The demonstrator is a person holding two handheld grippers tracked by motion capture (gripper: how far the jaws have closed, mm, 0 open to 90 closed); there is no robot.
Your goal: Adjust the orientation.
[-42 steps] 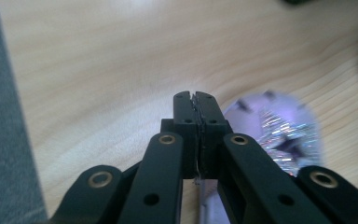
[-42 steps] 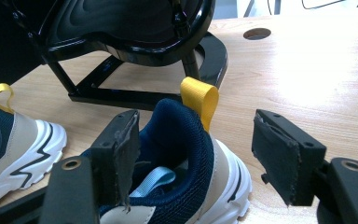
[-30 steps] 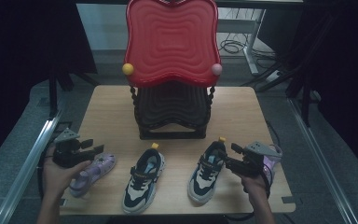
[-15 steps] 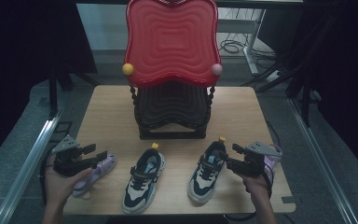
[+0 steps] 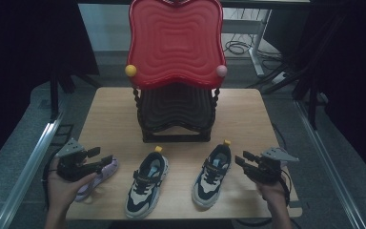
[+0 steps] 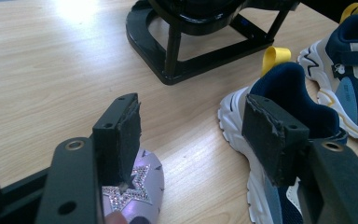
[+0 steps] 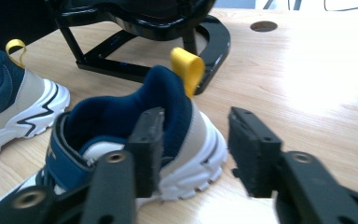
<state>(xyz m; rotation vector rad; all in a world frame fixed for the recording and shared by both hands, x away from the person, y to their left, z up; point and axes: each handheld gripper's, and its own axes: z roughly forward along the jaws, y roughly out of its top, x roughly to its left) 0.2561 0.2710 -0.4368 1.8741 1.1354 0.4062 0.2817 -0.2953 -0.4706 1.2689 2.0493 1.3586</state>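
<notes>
In front of the black-and-red tiered plastic rack (image 5: 175, 95) two navy-and-white sneakers (image 5: 147, 184) stand untouched, the left gripper (image 5: 100, 160) gaping over a lilac glitter-star shoe (image 6: 137, 193), the right gripper (image 5: 240, 161) unclenched beside the right-hand sneaker (image 7: 135, 140) (seemingly nothing shelved yet)

Place: looks like a lab or some data-recording setup, definitely not a home
Table: plain light wooden table (image 5: 248, 114) sitting on its own in the middle, with a round cable hole (image 7: 263, 26) in the top
Surroundings: black curtains (image 5: 24, 52) hung on both sides, like a blocked-off capture booth
Floor: grey floor (image 5: 19, 143) with metal rails (image 5: 33, 162) running along each side of the table
Background: loose cables (image 5: 238, 46) on the ground and a white desk leg (image 5: 256, 43) behind
Props: a red and black shoe rack (image 5: 175, 71) and kids' sneakers (image 5: 147, 183) laid out like staged test items, not someone's hallway
</notes>
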